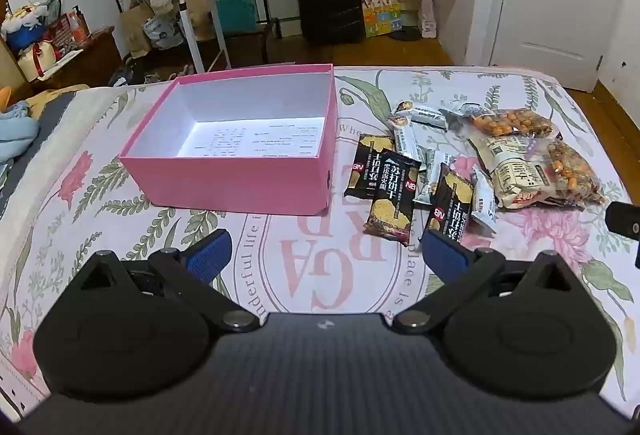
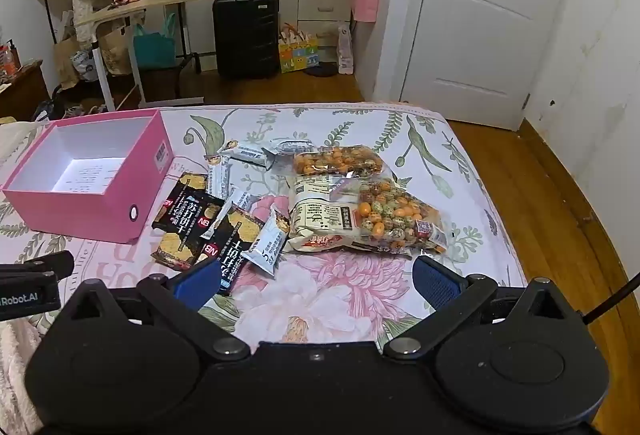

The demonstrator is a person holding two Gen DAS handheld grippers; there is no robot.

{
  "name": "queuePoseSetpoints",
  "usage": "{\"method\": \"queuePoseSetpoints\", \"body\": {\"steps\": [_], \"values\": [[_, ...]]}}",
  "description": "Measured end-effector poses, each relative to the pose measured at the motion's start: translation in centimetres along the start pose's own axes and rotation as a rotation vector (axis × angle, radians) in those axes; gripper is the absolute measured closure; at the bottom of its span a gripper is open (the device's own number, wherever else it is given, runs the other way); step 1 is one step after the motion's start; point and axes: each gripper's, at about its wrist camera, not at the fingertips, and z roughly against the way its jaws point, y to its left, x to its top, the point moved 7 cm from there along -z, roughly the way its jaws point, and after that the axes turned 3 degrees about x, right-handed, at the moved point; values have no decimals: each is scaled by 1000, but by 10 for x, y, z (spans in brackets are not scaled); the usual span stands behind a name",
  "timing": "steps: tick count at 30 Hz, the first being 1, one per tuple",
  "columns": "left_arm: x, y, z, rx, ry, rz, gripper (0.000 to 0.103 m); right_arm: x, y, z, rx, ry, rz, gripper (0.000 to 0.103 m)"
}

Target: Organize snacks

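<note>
**Both grippers wide, snacks loose beside the pink box**

Left wrist view: left gripper (image 1: 325, 251) is spread wide with nothing between its blue pads (image 1: 210, 253). It hangs over the floral bedsheet (image 1: 120, 235), on the near side of the pink box (image 1: 240, 171). The box is lidless, white inside, with only a printed sheet on its bottom. The snacks lie just right of the box: black cracker packs (image 1: 394, 195) closest to it, small white bar packets (image 1: 404, 139) behind and among them, and clear bags of coated nuts (image 1: 516, 125) farthest from it. A black part of the other tool shows at the right edge.

Right wrist view: right gripper (image 2: 316, 283) is also spread wide and holds nothing. The pink box (image 2: 80, 211) is at left. The black cracker packs (image 2: 188, 219) touch or nearly touch its right wall. The nut bags (image 2: 384, 215) sit well right of the box, just beyond the gripper.
</note>
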Motion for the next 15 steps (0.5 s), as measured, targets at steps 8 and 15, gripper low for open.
{"method": "queuePoseSetpoints", "body": {"steps": [8, 15], "values": [[1, 7, 7, -13, -14, 6, 3, -1, 3, 6, -2, -5, 3, 0], [1, 8, 7, 30, -24, 7, 2, -3, 4, 6, 1, -3, -2, 0]]}}
